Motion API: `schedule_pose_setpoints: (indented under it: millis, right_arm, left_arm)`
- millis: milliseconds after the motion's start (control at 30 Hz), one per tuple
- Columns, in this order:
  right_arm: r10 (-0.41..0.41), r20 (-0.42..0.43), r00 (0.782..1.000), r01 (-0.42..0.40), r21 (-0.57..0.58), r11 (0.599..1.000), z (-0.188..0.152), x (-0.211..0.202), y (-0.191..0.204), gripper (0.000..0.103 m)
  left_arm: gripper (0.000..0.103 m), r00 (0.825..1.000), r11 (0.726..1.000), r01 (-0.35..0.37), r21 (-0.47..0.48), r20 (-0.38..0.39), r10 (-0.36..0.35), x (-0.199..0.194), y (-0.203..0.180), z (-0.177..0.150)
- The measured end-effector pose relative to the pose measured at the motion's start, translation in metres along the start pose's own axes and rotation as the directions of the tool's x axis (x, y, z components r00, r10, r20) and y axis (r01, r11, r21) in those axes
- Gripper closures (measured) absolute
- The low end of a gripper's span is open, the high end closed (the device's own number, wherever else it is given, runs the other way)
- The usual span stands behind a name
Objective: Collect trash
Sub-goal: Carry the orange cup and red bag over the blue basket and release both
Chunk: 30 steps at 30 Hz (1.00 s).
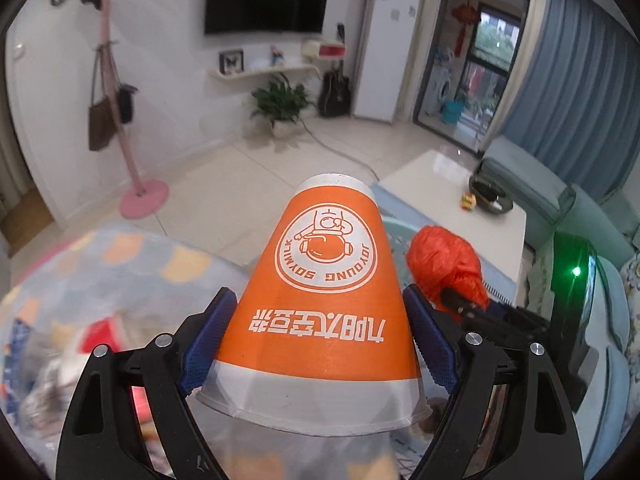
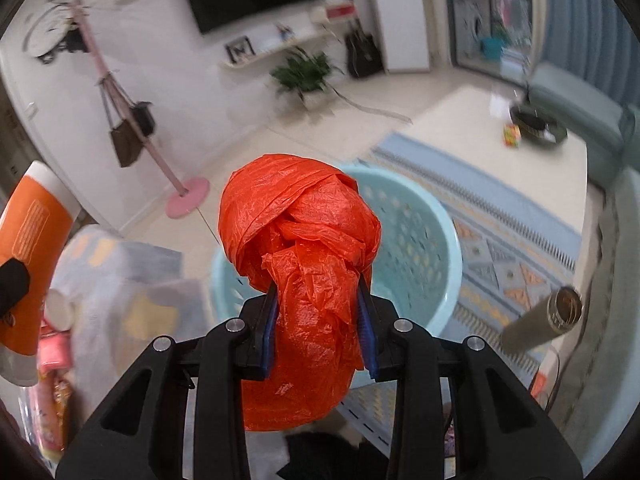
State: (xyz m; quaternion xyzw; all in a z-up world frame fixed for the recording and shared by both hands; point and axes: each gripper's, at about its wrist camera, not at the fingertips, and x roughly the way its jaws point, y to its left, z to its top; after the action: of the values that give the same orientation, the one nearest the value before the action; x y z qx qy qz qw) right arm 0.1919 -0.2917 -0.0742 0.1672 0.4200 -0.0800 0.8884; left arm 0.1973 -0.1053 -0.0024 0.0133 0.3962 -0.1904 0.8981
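The left gripper [image 1: 320, 340] has its jaws spread wide around an orange paper cup [image 1: 324, 292], the blue pads pressed on either flank near the rim, which fits a light, tapered thing that would slip out of a narrower hold. The cup points base-forward, its white-banded rim nearest the camera and crumpled into flat facets, with a round white logo and white lettering on the side. It is carried in the air above a clear plastic bag [image 2: 120, 280] that already holds some packets and wrappers, which I take to be the place for the trash. Further right, the right gripper [image 2: 318, 320] has its jaws nearly closed, pinching the loose tail of a knotted orange plastic bag [image 2: 300, 232]; thin film bunches small, so a tight pinch makes sense. The crinkled, glossy bundle bulges above and below the pads and hangs over a pale blue basket [image 2: 440, 220] on a patterned rug [image 2: 520, 240]. A white bench [image 2: 460, 128] stands beyond.
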Motion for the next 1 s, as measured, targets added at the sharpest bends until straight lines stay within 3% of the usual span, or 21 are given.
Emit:
schedule_pose_setpoints:
  millis: [200,300,433,600,733,1000]
  right_arm:
    - [-0.043,-0.065,0.997,0.046,0.039,0.998,-0.001,0.029,-0.022,0.063]
    - [-0.046,-0.067,0.997,0.050,0.056,0.997,0.005,0.032,-0.031,0.052]
    - [-0.041,-0.047,0.998,0.044,0.063,0.997,0.009,0.024,-0.037,0.049]
    - [-0.012,-0.016,1.000,0.013,0.050,0.999,0.007,0.001,-0.034,0.049]
    - [0.023,0.026,0.999,-0.023,-0.019,1.000,0.001,-0.030,-0.011,0.049]
    - [0.191,0.103,0.976,-0.163,-0.235,0.958,-0.026,-0.106,0.079,0.049]
  left_arm:
    - [0.018,0.997,1.000,0.009,-0.011,-0.073,-0.009,0.055,-0.014,0.006]
    - [0.017,0.997,1.000,0.014,-0.014,-0.078,-0.015,0.065,-0.018,0.012]
    - [0.017,0.997,0.999,0.031,-0.030,-0.074,-0.033,0.057,-0.016,0.011]
    - [0.017,0.999,0.998,0.043,-0.037,-0.008,-0.043,0.021,-0.015,0.007]
    - [0.017,0.997,0.998,0.046,-0.047,0.058,-0.043,-0.021,-0.009,-0.003]
    - [0.017,0.984,0.991,-0.019,-0.134,0.175,0.043,-0.120,0.035,-0.040]
